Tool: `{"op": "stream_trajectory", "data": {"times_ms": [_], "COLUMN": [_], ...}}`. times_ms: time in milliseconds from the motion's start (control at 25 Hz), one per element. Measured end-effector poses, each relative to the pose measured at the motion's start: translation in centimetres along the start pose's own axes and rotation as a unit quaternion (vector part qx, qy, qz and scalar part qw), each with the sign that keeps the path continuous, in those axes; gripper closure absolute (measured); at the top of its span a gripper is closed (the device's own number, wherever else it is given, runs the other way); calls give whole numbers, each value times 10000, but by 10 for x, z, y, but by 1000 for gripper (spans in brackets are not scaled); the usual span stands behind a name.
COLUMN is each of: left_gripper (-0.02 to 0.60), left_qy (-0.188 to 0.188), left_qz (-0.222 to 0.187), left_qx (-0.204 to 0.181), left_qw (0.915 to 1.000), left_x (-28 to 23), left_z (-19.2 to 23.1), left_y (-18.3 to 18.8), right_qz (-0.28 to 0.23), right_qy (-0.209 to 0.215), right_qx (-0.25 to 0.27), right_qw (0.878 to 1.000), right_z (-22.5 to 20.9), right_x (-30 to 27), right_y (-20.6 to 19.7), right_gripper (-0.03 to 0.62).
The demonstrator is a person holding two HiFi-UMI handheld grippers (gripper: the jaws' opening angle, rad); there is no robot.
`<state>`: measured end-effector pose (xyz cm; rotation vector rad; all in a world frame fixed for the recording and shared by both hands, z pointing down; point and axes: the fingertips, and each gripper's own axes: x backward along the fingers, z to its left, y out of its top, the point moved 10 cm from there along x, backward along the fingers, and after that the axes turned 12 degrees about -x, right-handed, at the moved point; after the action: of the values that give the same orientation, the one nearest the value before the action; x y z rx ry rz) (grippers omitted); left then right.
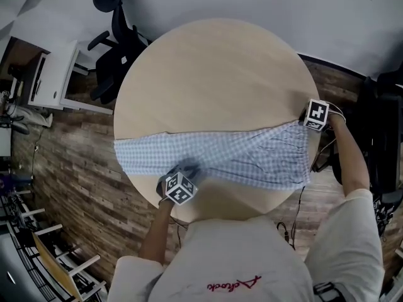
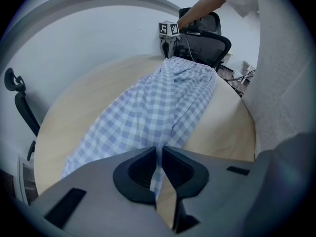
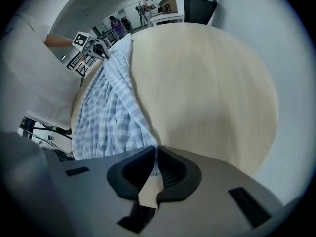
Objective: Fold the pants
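Blue-and-white checked pants [image 1: 233, 156] lie stretched left to right across the near half of the round wooden table [image 1: 214, 74]. My left gripper [image 1: 184, 173] points down at the pants' near edge, left of centre. In the left gripper view the left gripper [image 2: 159, 154] is shut on a pinched fold of the pants [image 2: 158, 107]. My right gripper [image 1: 304, 122] is at the pants' far right corner by the table rim. The right gripper view shows the right gripper [image 3: 154, 154] shut on the edge of the pants [image 3: 111, 112].
A black office chair [image 1: 116, 43] and a white desk [image 1: 53, 74] stand beyond the table at upper left. Another dark chair [image 1: 384, 137] is at the right. My torso in a white shirt [image 1: 233, 263] is close to the table's near edge. The floor is wood plank.
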<state>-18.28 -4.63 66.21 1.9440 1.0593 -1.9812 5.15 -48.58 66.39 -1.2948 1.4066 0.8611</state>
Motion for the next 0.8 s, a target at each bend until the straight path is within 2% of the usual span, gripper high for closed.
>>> {"op": "stream_trajectory", "data": {"times_ms": [160,320,520,640,800], "left_gripper": [527,528,528,528,531], "left_qy": [-71,-25,-3,-41,-115], "left_qz": [-44,-183,-416,-586,-733], "left_qx": [-96,-238,-531,-747,-962], "left_qw": [9999,9995,9977,9955,9926], "left_x": [3,10,26,33,46], "left_z": [2,4,3,1,-3], "left_y": [-1,-1,-6,-9,-18], "right_qz": [-150,-504,-841,-795,-473], "right_qy": [-303,-1013,-1793,-2186,-2575], "right_qx": [72,172,224,340,568], "right_qw": [9994,9934,9799,9720,9634], "right_z": [6,16,54,91,143], "right_x": [15,52,87,92,80], "right_y": [-5,-9,-13,-23,-45], "right_gripper": [554,554,556,556,556]}}
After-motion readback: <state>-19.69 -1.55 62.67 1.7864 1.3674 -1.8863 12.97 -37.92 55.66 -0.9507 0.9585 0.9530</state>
